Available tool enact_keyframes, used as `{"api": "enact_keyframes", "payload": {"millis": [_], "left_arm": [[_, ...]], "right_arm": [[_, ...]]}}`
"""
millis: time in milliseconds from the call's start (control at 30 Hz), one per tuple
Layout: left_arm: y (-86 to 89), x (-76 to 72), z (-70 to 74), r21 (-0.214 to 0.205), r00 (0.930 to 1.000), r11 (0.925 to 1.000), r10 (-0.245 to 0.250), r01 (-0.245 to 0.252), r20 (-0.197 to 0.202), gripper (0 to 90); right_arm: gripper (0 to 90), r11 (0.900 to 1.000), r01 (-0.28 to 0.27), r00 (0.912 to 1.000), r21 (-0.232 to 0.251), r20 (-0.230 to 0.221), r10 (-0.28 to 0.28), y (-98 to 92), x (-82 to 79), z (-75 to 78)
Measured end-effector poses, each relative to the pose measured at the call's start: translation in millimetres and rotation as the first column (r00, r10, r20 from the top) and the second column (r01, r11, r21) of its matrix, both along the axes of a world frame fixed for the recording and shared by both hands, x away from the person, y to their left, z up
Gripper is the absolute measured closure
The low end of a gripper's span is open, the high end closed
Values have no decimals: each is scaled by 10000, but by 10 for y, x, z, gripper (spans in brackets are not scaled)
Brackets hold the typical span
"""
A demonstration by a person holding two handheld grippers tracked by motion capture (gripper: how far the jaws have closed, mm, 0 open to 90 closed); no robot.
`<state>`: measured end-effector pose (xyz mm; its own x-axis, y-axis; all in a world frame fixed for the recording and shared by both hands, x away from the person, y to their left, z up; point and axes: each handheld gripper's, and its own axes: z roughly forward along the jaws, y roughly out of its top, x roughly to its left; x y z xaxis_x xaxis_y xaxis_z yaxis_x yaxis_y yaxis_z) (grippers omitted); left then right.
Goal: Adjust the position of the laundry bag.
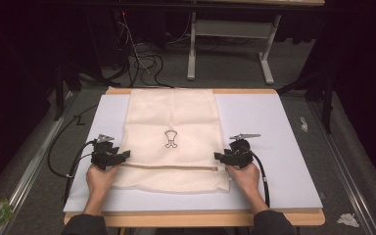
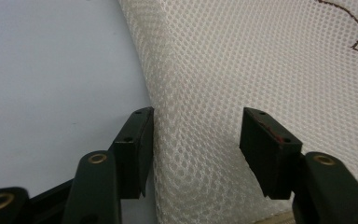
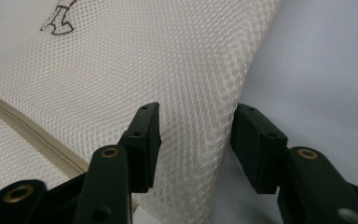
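The mesh bag (image 1: pixel 172 139) lies flat on the white mat (image 1: pixel 264 127). I hold my left gripper (image 1: pixel 108 154) and right gripper (image 1: pixel 234 154) at its two side edges, jaws spread wide around the cloth, so I can pinch both sides together.

One mesh bag (image 1: pixel 172 139); one white mat (image 1: pixel 274 147); two hand-held grippers: left (image 1: pixel 122 156), right (image 1: pixel 220 156).

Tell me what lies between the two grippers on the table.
In the high view, the cream mesh bag spans the stretch between the left gripper and right gripper, its zipper strip running across.
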<state>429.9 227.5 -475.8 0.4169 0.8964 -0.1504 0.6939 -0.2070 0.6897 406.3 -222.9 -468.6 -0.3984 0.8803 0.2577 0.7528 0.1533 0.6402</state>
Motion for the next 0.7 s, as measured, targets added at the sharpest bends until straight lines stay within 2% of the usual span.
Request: {"api": "enact_keyframes", "payload": {"millis": [67,133,267,333,367,400,467,700], "left_arm": [[0,3,6,138,10000,9999,13,-13,-4,531],[-2,3,5,97,10000,10000,-5,5,-10,569],[-21,11,20,208,9999,9997,-113,115,-88,654],[-17,15,22,190,9999,9997,-137,139,-105,716],[0,26,29,5,9995,9997,-248,248,-199,757],[0,26,29,5,9995,9997,-248,248,-199,800],[11,39,42,-228,9991,9995,-224,216,-369,826],[17,45,70,-508,9994,9985,-211,197,-269,855]], "right_arm": [[598,10000,-52,10000,-20,-54,52,11,19,-14],[619,9999,-80,10000,-114,-57,80,18,24,-16],[743,9997,-198,9997,-159,-131,196,14,31,0],[768,9996,-259,9996,-146,-125,257,12,34,3],[820,9992,-360,9993,-149,-104,359,10,43,2],[820,9992,-360,9993,-149,-104,359,10,43,2],[846,9987,-463,9989,-216,-60,461,23,44,10],[864,9983,-555,9984,-155,125,557,6,31,25]]}}
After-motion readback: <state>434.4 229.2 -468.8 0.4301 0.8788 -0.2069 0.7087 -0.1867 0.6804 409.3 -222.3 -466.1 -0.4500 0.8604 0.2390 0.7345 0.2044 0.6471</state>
